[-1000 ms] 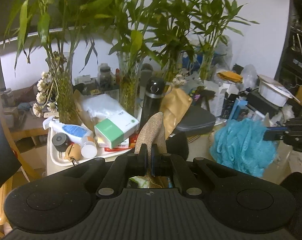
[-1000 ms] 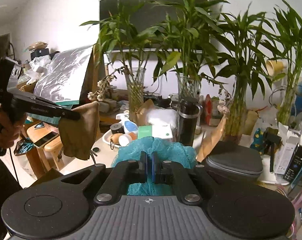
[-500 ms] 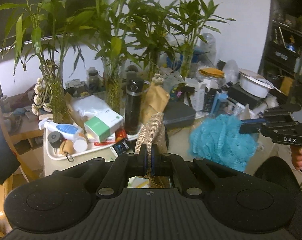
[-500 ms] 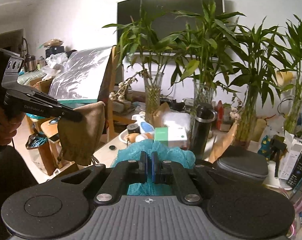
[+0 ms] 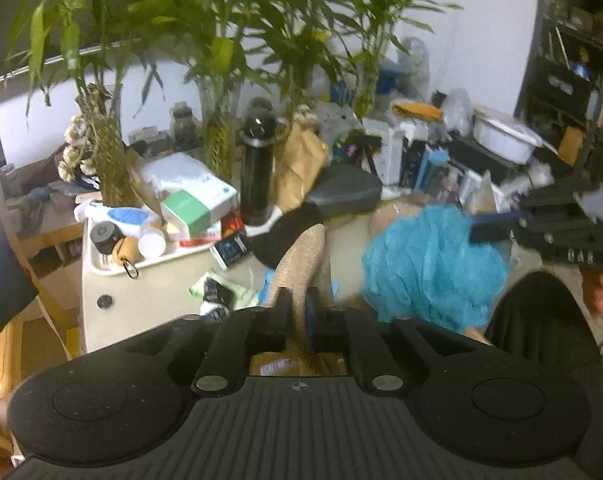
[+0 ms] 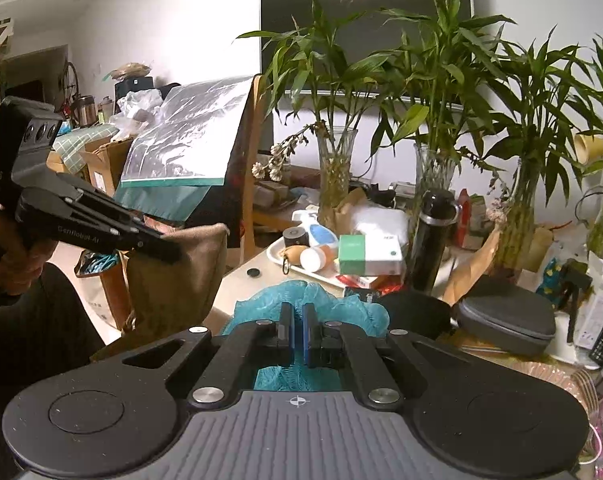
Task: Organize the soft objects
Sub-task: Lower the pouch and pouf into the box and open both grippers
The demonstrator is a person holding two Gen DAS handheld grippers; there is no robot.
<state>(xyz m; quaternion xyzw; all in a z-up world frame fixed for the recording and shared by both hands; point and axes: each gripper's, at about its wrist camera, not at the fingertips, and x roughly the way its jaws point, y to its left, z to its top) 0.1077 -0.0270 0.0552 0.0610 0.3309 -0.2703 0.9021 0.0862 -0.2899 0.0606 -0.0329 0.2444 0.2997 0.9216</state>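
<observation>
The left gripper (image 5: 297, 310) has its jaws easing apart around a tan woven cloth pouch (image 5: 301, 264); the right gripper (image 6: 297, 334) pinches a fluffy teal mesh bath sponge (image 6: 321, 294).

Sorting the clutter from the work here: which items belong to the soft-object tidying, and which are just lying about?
In the job:
- brown fabric pouch, between the opening left hand-held gripper
- teal mesh bath sponge, clamped by the right hand-held gripper

Lying about:
- black flask
- green-and-white box
- grey zip case
</observation>
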